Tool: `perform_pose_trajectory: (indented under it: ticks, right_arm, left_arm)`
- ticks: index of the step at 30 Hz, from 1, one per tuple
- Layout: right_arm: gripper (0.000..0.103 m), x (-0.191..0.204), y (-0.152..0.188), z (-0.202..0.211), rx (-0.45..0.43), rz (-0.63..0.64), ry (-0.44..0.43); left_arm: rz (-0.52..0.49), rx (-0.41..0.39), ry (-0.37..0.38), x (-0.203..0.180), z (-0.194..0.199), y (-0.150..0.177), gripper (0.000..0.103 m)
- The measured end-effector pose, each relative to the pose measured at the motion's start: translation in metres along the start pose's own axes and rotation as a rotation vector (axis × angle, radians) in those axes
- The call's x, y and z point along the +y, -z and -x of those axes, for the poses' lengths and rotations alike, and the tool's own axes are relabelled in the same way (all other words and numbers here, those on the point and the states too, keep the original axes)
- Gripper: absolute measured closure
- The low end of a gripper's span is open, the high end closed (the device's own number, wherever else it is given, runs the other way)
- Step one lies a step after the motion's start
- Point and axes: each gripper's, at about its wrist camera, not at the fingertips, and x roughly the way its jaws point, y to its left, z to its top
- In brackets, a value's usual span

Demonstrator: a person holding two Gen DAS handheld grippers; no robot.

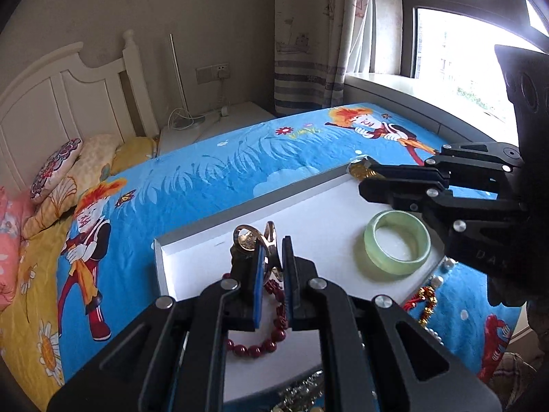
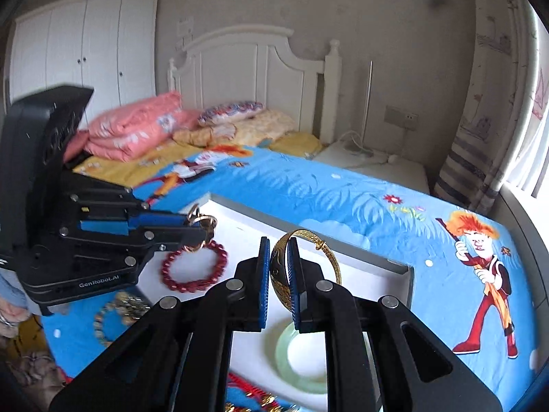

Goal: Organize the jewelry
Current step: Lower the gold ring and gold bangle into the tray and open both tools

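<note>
Left gripper (image 1: 272, 264), lower centre of left view, clamping thin rose-gold ring bangle (image 1: 271, 240) upright, likely carrying it over white shallow tray (image 1: 192, 250); red bead bracelet (image 1: 271, 326) lying beneath; pale green jade bangle (image 1: 396, 245) resting centre right; right gripper (image 2: 278, 274) pinching engraved gold bangle (image 2: 308, 264) above tray, probably for placing

Glossy green bangle (image 1: 397, 244), shiny gold metal bangle (image 2: 305, 267), seemingly cotton bedsheet (image 1: 212, 178).

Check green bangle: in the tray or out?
In. The green bangle lies flat on the white tray floor, inside its raised rim, untouched by either gripper.
</note>
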Motion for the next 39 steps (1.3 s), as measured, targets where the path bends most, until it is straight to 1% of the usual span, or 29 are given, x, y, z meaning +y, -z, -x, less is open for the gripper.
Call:
perform_pose_trajectory:
  ticks: [4, 8, 10, 11, 12, 13, 14, 15, 16, 21, 24, 26, 28, 30, 32, 34, 36, 38, 39]
  right_arm:
    - [0.090, 0.002, -0.004, -0.030, 0.087, 0.042, 0.047]
    - [0.090, 0.013, 0.000, -0.050, 0.147, 0.097, 0.101]
    - [0.090, 0.015, 0.001, -0.060, 0.176, 0.095, 0.098]
    - [0.088, 0.014, 0.002, -0.063, 0.188, 0.084, 0.096]
    - [0.076, 0.013, 0.002, -0.065, 0.191, 0.063, 0.083]
    - [0.057, 0.012, 0.003, -0.064, 0.184, 0.040, 0.067]
    - [0.047, 0.010, 0.004, -0.062, 0.170, 0.015, 0.056]
    - [0.031, 0.008, 0.005, -0.058, 0.150, -0.003, 0.052]
    - [0.030, 0.008, 0.005, -0.055, 0.138, -0.014, 0.047]
    - [0.030, -0.001, 0.006, -0.039, 0.097, -0.078, 0.015]
    - [0.029, -0.003, 0.007, -0.032, 0.081, -0.095, 0.003]
    - [0.029, -0.003, 0.009, -0.027, 0.072, -0.102, 0.000]
    - [0.028, -0.004, 0.012, -0.022, 0.062, -0.114, -0.007]
    - [0.027, -0.006, 0.016, -0.014, 0.051, -0.136, -0.016]
    - [0.026, -0.008, 0.020, -0.006, 0.040, -0.157, -0.022]
    - [0.025, -0.010, 0.025, 0.006, 0.025, -0.181, -0.023]
    - [0.022, -0.010, 0.031, 0.018, 0.009, -0.199, -0.017]
    - [0.018, -0.011, 0.039, 0.035, -0.017, -0.220, -0.011]
    - [0.017, -0.012, 0.043, 0.042, -0.025, -0.230, -0.010]
  left_arm:
    - [-0.007, 0.065, -0.040, 0.007, -0.027, -0.009, 0.094]
    - [-0.003, 0.106, -0.092, 0.015, -0.046, -0.011, 0.094]
    - [0.010, 0.119, -0.112, 0.019, -0.052, -0.011, 0.093]
    - [0.015, 0.121, -0.122, 0.022, -0.053, -0.010, 0.091]
    - [0.023, 0.118, -0.130, 0.024, -0.053, -0.010, 0.090]
    - [0.031, 0.116, -0.134, 0.026, -0.052, -0.009, 0.074]
    - [0.040, 0.107, -0.140, 0.028, -0.049, -0.008, 0.053]
    - [0.042, 0.090, -0.149, 0.028, -0.045, -0.008, 0.046]
    - [0.040, 0.075, -0.156, 0.028, -0.042, -0.007, 0.044]
    - [0.032, 0.061, -0.170, 0.029, -0.033, -0.006, 0.044]
    - [0.038, 0.056, -0.170, 0.028, -0.031, -0.004, 0.042]
    - [0.041, 0.052, -0.176, 0.028, -0.030, -0.001, 0.038]
    - [0.045, 0.049, -0.179, 0.027, -0.028, 0.001, 0.036]
    - [0.050, 0.040, -0.178, 0.027, -0.023, 0.004, 0.030]
    - [0.045, 0.025, -0.194, 0.025, -0.015, 0.008, 0.027]
    - [0.037, 0.012, -0.214, 0.022, -0.004, 0.013, 0.025]
    - [0.039, -0.010, -0.243, 0.020, 0.011, 0.020, 0.020]
    - [0.055, -0.050, -0.262, 0.020, 0.029, 0.031, 0.011]
    - [0.073, -0.070, -0.269, 0.022, 0.040, 0.038, 0.009]
